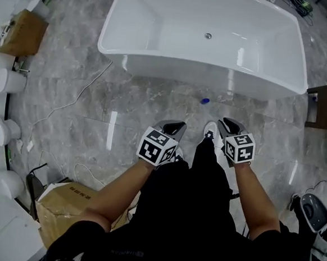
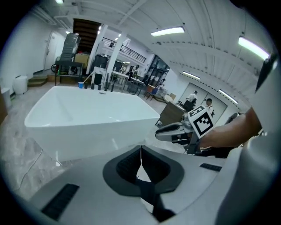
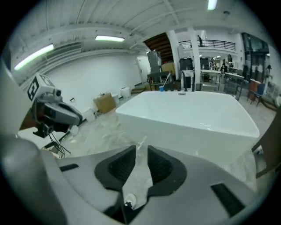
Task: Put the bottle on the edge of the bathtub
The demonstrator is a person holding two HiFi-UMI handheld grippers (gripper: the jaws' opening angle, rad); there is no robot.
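"Looking down from the head, where did the bottle (image 1: 204,101) lie?"

"Ahead of both pairs of jaws, nearer the right pair, on the floor (image 1: 125,113), close to the bathtub (image 1: 174,71) wall but apart from it. Only a small round blue spot showed, like a cap seen from above. Its body, its long axis and which way it pointed could not be told."

"And the materials?"

"The floor was polished grey stone with pale veins and bright glare. The bathtub was glossy white, a rectangle with rounded corners, a thin rim and a metal drain (image 1: 208,36) in its bottom."

"How did the jaws stand?"

"The left gripper (image 2: 140,151) had its dark ribbed pads (image 2: 127,165) together, only a hairline slit between them, holding nothing. The right gripper (image 3: 139,154) had its jaws partly apart, a narrow wedge of floor showing through the gap, nothing gripped. Both shells were smooth grey."
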